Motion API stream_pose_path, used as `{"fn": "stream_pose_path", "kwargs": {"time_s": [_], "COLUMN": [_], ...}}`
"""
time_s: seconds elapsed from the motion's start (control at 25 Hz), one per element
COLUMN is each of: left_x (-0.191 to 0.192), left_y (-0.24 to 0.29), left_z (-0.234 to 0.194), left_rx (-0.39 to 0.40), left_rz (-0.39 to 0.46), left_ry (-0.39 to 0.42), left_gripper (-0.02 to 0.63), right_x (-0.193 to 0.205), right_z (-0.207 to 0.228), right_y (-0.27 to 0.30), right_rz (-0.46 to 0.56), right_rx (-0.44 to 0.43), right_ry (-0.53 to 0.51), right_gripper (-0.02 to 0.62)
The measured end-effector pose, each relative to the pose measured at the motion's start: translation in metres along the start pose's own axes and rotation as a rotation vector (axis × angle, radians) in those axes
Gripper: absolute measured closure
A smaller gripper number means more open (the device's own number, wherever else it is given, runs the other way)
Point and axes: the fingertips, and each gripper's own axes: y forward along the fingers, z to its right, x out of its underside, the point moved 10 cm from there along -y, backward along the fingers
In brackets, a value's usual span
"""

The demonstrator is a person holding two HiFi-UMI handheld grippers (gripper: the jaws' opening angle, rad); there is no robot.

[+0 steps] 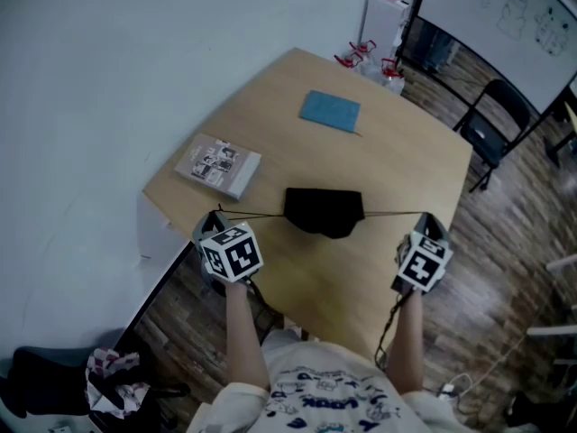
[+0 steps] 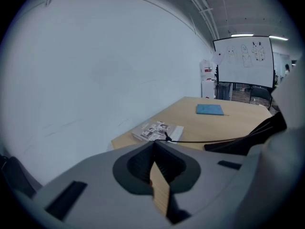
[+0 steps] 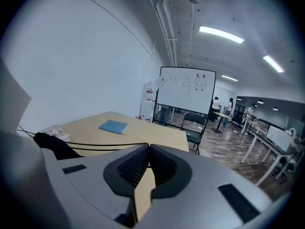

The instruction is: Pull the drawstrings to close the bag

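Black drawstring bag (image 1: 325, 212) lies on the wooden desk (image 1: 406, 165), near the front edge, roughly midway between the two claws.

Left claw (image 1: 215, 216): clenched on the left drawstring (image 1: 257, 214). In the left gripper view the pads are together at the tip (image 2: 155, 143), with the cord's knot (image 2: 167, 138) sitting right at the closed tips. The cord runs off to the right to the bag (image 2: 248, 140).

Right claw (image 1: 425, 219): clenched on the right drawstring (image 1: 392, 213). In the right gripper view the pads meet (image 3: 148, 148) and two thin black strands (image 3: 105, 148) run from the tips leftward to the bag (image 3: 52, 144).

Both cords look taut, forming nearly one straight line across the bag's top edge. Both claws are held over the desk's front corners, well apart. Cannot tell how far the bag's mouth is cinched.

Other stuff on the desk:
- A printed booklet (image 1: 218, 165) at the left edge, beyond the left claw.
- A blue notebook (image 1: 330, 111) farther back, well apart from the bag.

A whiteboard (image 1: 505, 16) and a black chair (image 1: 491, 124) stand past the desk's far right side.
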Motion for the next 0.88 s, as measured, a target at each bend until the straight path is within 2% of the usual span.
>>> {"fn": "stream_pose_path", "kwargs": {"time_s": [0.28, 0.4, 0.56, 0.68, 0.88], "left_x": [-0.003, -0.002, -0.001, 0.0, 0.008], "left_y": [-0.003, -0.004, -0.005, -0.007, -0.013], "left_z": [-0.003, -0.004, -0.003, 0.001, 0.019], "left_rx": [0.024, 0.051, 0.094, 0.131, 0.21], "left_rz": [0.01, 0.014, 0.018, 0.027, 0.034], "left_ry": [-0.019, -0.023, -0.013, 0.0, 0.048], "left_gripper": [0.602, 0.601, 0.601, 0.601, 0.601], "right_x": [-0.005, -0.005, -0.006, -0.006, 0.011], "right_z": [0.005, 0.012, 0.013, 0.008, -0.02], "right_y": [-0.005, -0.006, -0.009, -0.01, -0.011], "right_rz": [0.011, 0.025, 0.03, 0.01, -0.096], "right_rx": [-0.012, 0.019, 0.01, -0.026, -0.146], "right_ry": [0.019, -0.002, -0.019, -0.063, -0.101], "right_gripper": [0.588, 0.588, 0.588, 0.588, 0.586]}}
